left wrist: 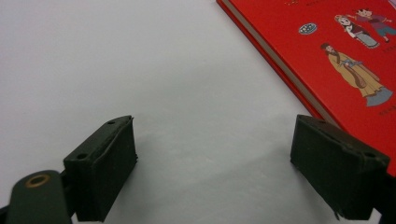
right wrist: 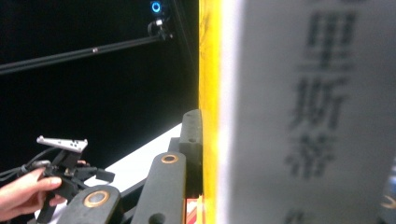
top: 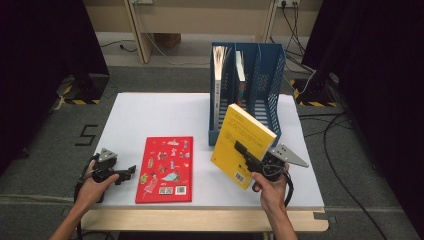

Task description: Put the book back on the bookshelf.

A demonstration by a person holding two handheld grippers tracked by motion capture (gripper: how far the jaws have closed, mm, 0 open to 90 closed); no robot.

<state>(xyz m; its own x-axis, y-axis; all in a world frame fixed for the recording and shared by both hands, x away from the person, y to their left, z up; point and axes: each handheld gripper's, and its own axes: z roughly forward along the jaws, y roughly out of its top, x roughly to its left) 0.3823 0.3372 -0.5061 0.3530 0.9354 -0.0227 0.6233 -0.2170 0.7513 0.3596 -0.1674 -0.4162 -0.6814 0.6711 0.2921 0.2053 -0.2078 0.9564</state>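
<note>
Fingers of my right gripper (top: 243,151) are clamping the yellow book (top: 243,145), tilted before the blue file rack (top: 248,90); my left gripper (top: 131,170) is gaping empty beside the red book (top: 165,169).

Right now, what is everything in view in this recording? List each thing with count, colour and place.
yellow book: one, yellow, lifted and tilted in front of the file rack, clamped by the right gripper.
red book: one, red with small figures, flat on the table near its front edge.
file rack: one, blue, at the table's far side, several slots.
shelved books: two, upright in the rack's left slots.
table: one, white top.
left gripper: one, black, jaws open, resting left of the red book.
right gripper: one, black, shut on the yellow book.
</note>
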